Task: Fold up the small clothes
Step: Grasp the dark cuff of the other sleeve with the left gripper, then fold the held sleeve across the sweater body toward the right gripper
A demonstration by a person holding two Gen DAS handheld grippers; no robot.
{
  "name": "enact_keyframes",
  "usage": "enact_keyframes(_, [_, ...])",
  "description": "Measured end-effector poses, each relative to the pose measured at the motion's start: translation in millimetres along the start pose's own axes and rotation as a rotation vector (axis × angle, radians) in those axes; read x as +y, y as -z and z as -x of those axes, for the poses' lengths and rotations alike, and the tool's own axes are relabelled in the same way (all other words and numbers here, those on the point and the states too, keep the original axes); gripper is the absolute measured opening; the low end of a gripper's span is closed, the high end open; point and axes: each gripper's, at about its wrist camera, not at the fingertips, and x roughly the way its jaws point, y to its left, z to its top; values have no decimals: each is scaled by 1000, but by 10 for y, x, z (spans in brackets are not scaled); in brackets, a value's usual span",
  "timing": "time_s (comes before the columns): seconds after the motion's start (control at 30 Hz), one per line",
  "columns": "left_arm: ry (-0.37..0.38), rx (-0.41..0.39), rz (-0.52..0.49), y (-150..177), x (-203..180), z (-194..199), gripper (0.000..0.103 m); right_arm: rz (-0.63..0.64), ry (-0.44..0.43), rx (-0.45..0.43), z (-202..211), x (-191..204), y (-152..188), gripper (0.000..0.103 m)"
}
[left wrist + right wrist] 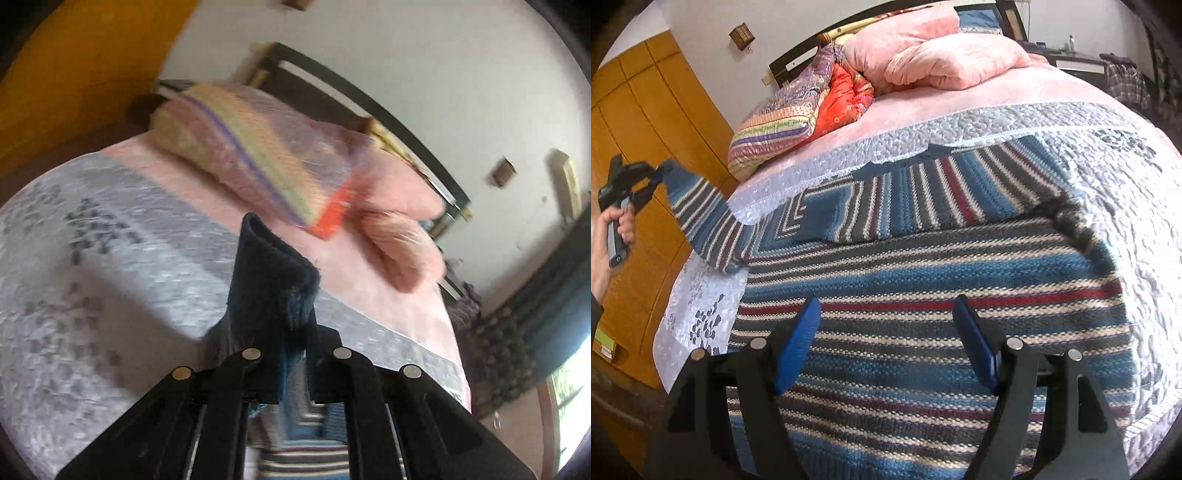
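Sweater [923,266] sleeve fold on bed [1126,206].
Left gripper [291,354] clamps the sleeve cuff [273,273]; right gripper [886,343] hovers agape. Knit appears soft, limp, stretchy: grasp hems.

left wrist: low, facing headboard [369,99] | right wrist: above sweater [923,295] | shared: bed [960,114]

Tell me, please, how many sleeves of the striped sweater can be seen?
2. One sleeve is lifted off the bed's left edge, its cuff pinched in the left gripper. The other sleeve lies folded across the sweater, ahead of the open right gripper.
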Motion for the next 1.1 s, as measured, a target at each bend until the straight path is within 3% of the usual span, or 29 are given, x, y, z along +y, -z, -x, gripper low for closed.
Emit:
enact_keyframes(0.17, [44, 58, -71, 233, -593, -348, 7, -23, -7, -4, 92, -122, -19, 74])
enact_keyframes(0.37, [67, 155, -148, 760, -1178, -987, 7, -44, -1, 7, 83, -276, -29, 74])
enact_keyframes(0.57, [75, 276, -199, 1483, -1535, -1672, 7, -47, 0, 23, 32, -430, -105, 74])
enact_keyframes(0.77, [71, 417, -240, 2188, -1619, -2257, 9, -94, -52, 87, -204, -576, -319, 74])
enact_keyframes(0.87, [72, 475, -224, 2409, -1528, -2404, 24, -185, -133, 148, -461, -664, -562, 74])
enact_keyframes(0.9, [86, 481, -197, 2435, -1461, -2382, 38, -224, -172, 170, -552, -695, -649, 74])
enact_keyframes(1.03, [133, 437, -90, 2417, -1186, -2021, 69, -434, -414, 299, -1160, -759, -1033, 75])
enact_keyframes(1.1, [164, 422, -28, 2465, -1028, -1792, 69, -507, -456, 347, -1473, -764, -1138, 73])
